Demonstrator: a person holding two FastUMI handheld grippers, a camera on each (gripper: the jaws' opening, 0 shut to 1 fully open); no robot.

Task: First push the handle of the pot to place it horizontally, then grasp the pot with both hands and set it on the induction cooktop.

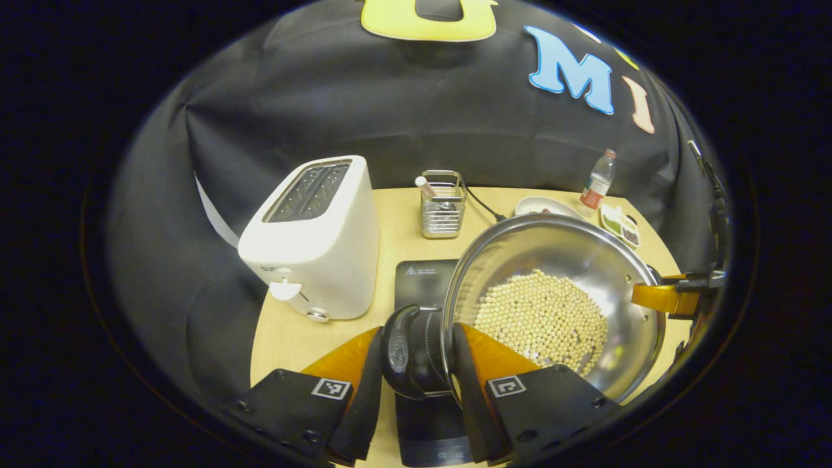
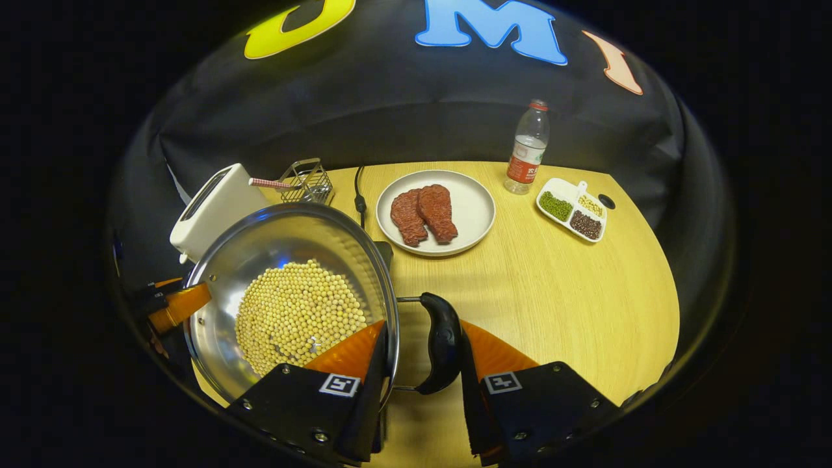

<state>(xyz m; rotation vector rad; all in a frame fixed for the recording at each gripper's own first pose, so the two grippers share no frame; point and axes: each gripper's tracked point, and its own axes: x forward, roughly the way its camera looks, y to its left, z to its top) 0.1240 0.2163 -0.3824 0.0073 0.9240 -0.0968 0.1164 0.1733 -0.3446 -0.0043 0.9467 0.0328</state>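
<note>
Two-handed carry step: left tool (image 1: 416,364) clamped on long handle (image 1: 411,351), right tool (image 2: 422,364) on loop handle (image 2: 442,351), pot (image 1: 559,260) awaiting lowering onto cooktop (image 1: 422,276) beneath.

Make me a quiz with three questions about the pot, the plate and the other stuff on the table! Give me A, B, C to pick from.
1. Where is the bottle?
A. At the table's far edge near the divided dish
B. Inside the pot
C. On the toaster

2. How many pieces of meat lie on the plate?
A. One
B. Two
C. Five

3. What is in the pot?
A. Water
B. Nothing
C. Small pale beans

Answers: 1 A, the bottle stands by the booth wall beside the dish. 2 B, two reddish slabs sit side by side. 3 C, a heap of beans covers the pot's bottom.
</note>
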